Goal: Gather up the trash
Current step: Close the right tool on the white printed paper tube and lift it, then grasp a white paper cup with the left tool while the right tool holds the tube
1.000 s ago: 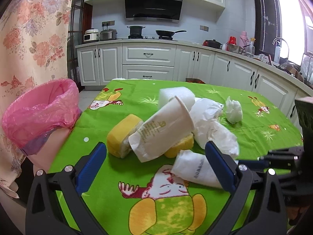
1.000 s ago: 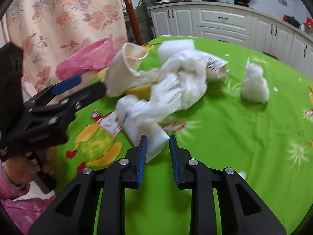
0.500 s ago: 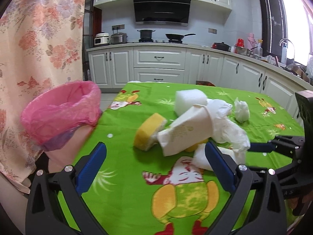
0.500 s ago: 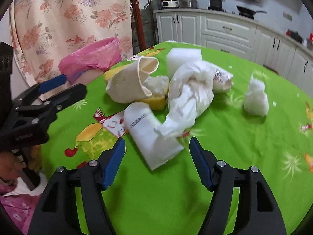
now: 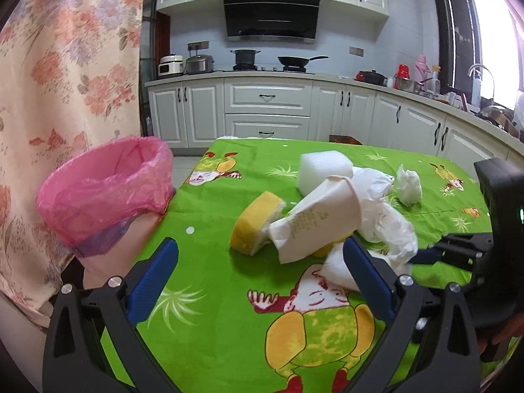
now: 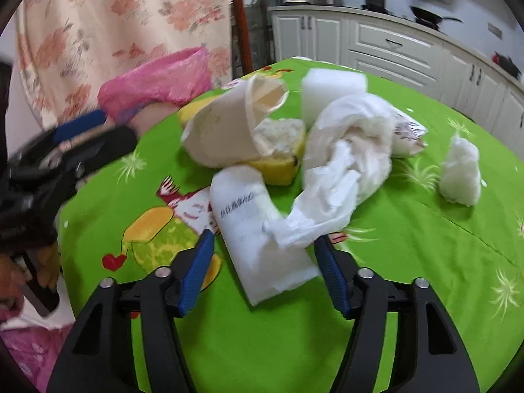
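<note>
Pink plastic lines the trash bin [image 5: 108, 193] at the far left, just off the left edge of the desk [image 5: 209, 294], and nothing from the pile has gone into it yet. My left hand-held gripper [image 5: 262, 281] has drawn back a little from the heap over the last second: the litter sat close between its blue pads before and now lies farther ahead. Its jaws stand wide and hold nothing.

To the right of the bin, the trash is heaped mid-desk: a yellow sponge [image 5: 255, 222], a paper cup [image 5: 317, 222] on its side, a white foam block [image 5: 324, 167] behind, a crumpled plastic bag [image 6: 347, 163], and a tissue wad [image 6: 461, 173] apart at the far right.

Nearest me lies a folded white wrapper [image 6: 258, 235]. My right hand-held gripper [image 6: 265, 271] was nearly shut beside it a second ago, sprang wide, and has just been closing again. The wrapper's near end now lies between the jaws, but I still see gaps on both sides, so the pads are not pressing on it.

I judge this a re-aimed grasp: closing should take the wrapper, then it goes left to the bin.
</note>
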`<state>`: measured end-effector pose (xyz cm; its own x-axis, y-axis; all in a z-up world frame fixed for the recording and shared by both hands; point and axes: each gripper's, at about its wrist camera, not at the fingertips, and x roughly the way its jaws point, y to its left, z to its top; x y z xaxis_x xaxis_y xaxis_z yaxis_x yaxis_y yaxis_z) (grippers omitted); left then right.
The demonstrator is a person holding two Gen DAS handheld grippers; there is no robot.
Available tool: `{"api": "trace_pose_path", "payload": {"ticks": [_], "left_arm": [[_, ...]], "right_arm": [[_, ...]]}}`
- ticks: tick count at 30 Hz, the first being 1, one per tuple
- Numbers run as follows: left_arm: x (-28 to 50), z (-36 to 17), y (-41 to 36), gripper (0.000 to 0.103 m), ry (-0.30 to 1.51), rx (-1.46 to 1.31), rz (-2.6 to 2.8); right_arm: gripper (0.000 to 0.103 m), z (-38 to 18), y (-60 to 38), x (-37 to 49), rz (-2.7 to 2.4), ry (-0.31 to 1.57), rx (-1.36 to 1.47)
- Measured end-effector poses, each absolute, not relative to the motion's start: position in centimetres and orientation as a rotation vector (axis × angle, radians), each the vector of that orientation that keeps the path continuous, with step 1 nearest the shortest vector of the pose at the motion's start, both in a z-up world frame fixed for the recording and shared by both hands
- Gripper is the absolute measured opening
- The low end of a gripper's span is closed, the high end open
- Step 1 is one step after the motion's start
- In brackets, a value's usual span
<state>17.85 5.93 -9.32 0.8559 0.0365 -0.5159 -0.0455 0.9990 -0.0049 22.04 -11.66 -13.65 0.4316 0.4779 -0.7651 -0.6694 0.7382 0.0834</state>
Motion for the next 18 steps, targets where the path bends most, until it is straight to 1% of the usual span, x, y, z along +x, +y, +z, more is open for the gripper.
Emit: {"api": "trace_pose_path", "payload": {"ticks": [1, 3, 4, 6, 7, 9, 12, 18], "left_arm": [[18.0, -9.3, 5.8, 0.097, 0.543, -0.014, 0.038], [18.5, -9.3, 5.5, 0.097, 0.544, -0.01, 0.019], [18.7, -9.4, 5.4, 0.097, 0.543, -0.006, 0.011], [19.3, -9.6, 4.7, 0.093, 0.548, 0.004, -0.015], [19.8, -9.8, 4.4, 0.092, 0.555, 0.007, -0.034], [20.5, -10.1, 3.6, 0.087, 0.569, 0.014, -0.058], [21.7, -10.5, 2.4, 0.083, 0.587, 0.039, -0.079], [24.0, -10.6, 0.4, 0.082, 0.589, 0.073, -0.091]], "right_arm": [[0.048, -13.8, -11.4, 21.7, 0.725, 0.86, -0.274], [0.039, -13.9, -11.7, 21.2, 0.727, 0.849, -0.285], [0.037, -13.6, -12.0, 21.0, 0.727, 0.834, -0.28], [0.031, -13.5, -12.6, 20.6, 0.718, 0.824, -0.279], [0.029, -13.3, -13.2, 20.4, 0.707, 0.815, -0.271], [0.024, -13.0, -14.3, 20.1, 0.687, 0.804, -0.246], [0.023, -12.5, -16.1, 19.8, 0.657, 0.79, -0.2], [0.023, -11.8, -18.6, 19.6, 0.629, 0.775, -0.146]]}}
